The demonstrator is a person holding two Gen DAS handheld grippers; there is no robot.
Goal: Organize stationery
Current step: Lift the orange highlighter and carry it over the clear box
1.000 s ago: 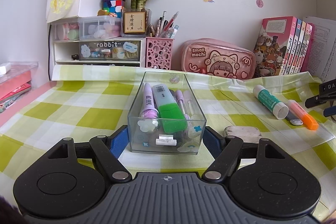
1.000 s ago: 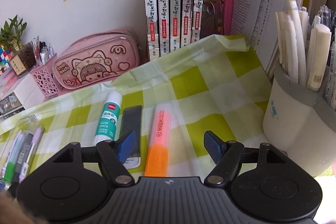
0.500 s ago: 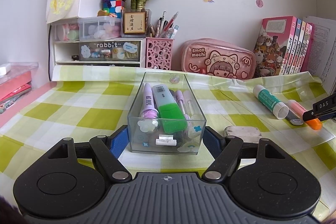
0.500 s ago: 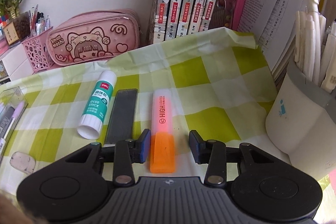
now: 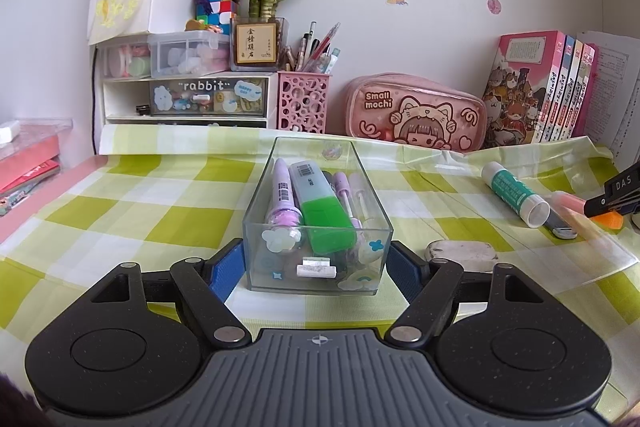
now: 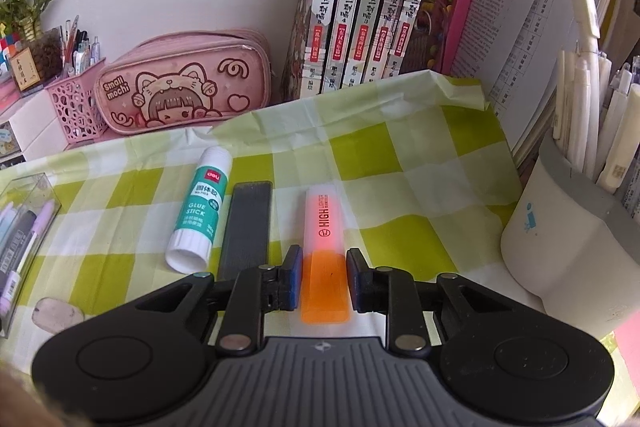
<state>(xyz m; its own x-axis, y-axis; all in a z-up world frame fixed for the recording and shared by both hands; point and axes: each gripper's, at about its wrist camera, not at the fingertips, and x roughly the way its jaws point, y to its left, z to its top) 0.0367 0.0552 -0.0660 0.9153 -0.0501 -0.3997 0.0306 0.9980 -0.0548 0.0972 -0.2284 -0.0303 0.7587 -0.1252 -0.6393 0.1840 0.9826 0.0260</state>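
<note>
My right gripper point(image 6: 323, 269) is shut on the orange cap end of an orange highlighter point(image 6: 325, 227) that lies on the green checked cloth. A glue stick point(image 6: 202, 215) and a flat dark grey case point(image 6: 246, 227) lie just left of it. My left gripper point(image 5: 317, 263) is open, its blue pads on either side of the near end of a clear box point(image 5: 316, 223) with a green highlighter point(image 5: 320, 211) and several pens inside. The box also shows at the left edge of the right wrist view point(image 6: 20, 231). The right gripper shows at the far right of the left wrist view point(image 5: 616, 193).
A worn eraser point(image 5: 460, 255) lies right of the clear box. A pink pencil case point(image 6: 184, 83), a pink mesh pen holder point(image 5: 304, 99), drawer units point(image 5: 188, 99) and books point(image 6: 372, 7) line the back wall. A white pen pot point(image 6: 576, 227) stands at the right.
My right gripper has moved forward onto the orange highlighter and its jaws have closed from wide open onto its cap end. The left gripper has stayed still around the clear box.
</note>
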